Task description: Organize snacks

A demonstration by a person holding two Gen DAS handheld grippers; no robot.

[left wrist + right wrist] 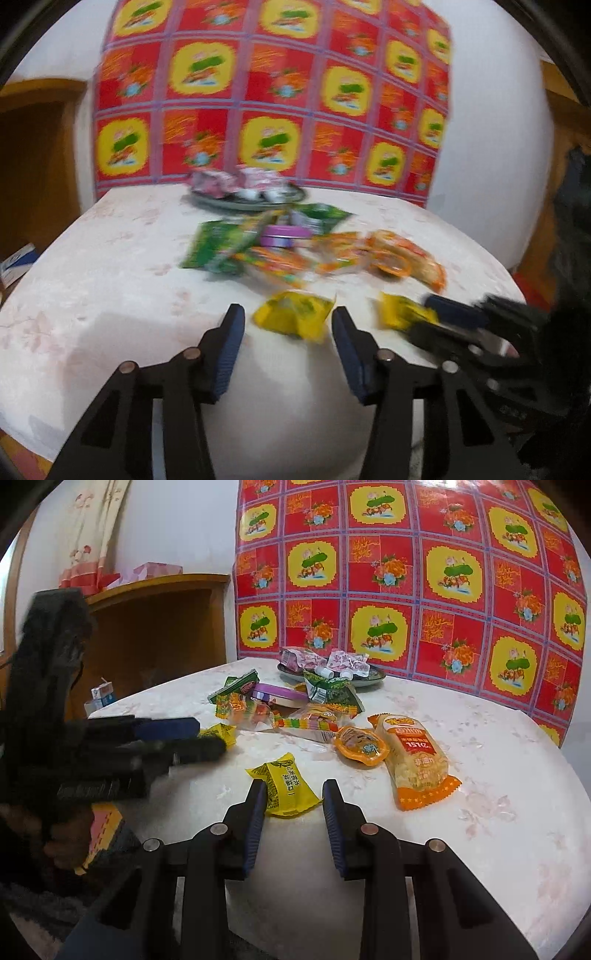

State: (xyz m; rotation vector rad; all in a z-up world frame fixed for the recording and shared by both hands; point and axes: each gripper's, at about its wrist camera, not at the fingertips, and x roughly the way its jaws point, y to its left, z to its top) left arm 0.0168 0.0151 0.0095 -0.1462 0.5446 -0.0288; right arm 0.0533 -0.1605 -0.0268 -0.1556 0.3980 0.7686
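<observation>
A heap of snack packets [295, 709] lies mid-table: green packets, orange packets, a purple round tin [277, 696]. A dark plate [373, 677] at the back holds pink-wrapped snacks. My left gripper [288, 321] is open, its jaws on either side of a yellow packet [295, 314]; it also shows in the right wrist view [207, 736], by that packet [219, 733]. My right gripper [293, 794] is open around a second yellow packet [286, 788]. In the left wrist view the right gripper [443, 314] touches that packet [402, 314].
The round table [480, 775] has a pale floral cloth. A red and yellow patterned sheet [406, 572] hangs on the wall behind. A wooden cabinet [159, 627] stands at the left, with a small carton [103, 694] beside the table.
</observation>
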